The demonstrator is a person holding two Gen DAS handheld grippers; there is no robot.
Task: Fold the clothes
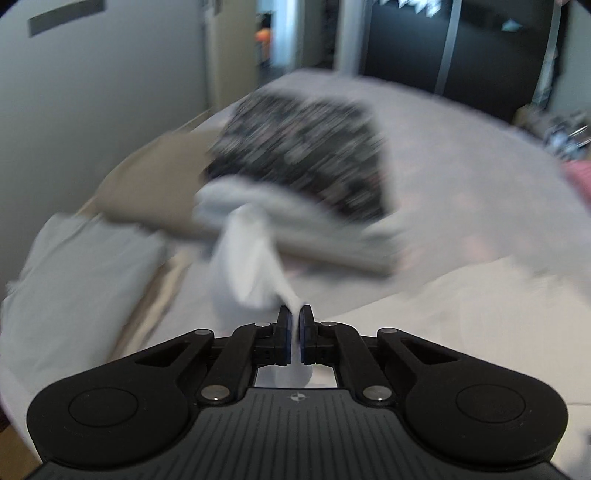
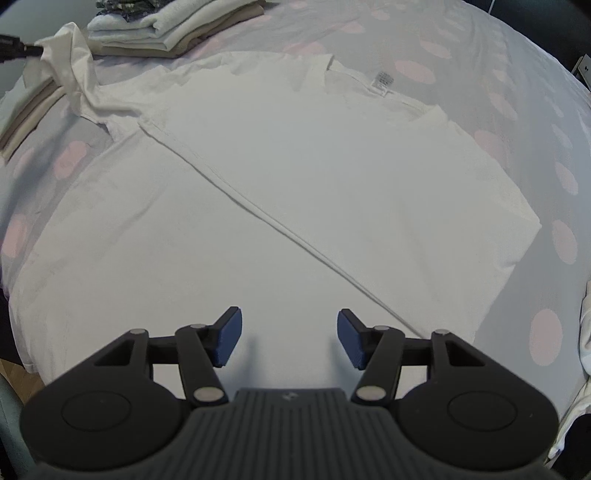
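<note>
A white T-shirt [image 2: 280, 177] lies flat on the spotted bed [image 2: 524, 122], one side folded in. The left tool [image 1: 294, 314] pinches its far-left sleeve [image 2: 70, 62], lifted — the right tool [image 2: 289, 334] hangs spread above the hem, gripping nothing.

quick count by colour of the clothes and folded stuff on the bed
white: 2, the t-shirt spread on the bed, its sleeve pinched in the left gripper, and a folded white item in the stack
beige: 1 folded piece under it
black patterned: 1 piece on top
grey: 1 item beside the stack
total: 5
</note>
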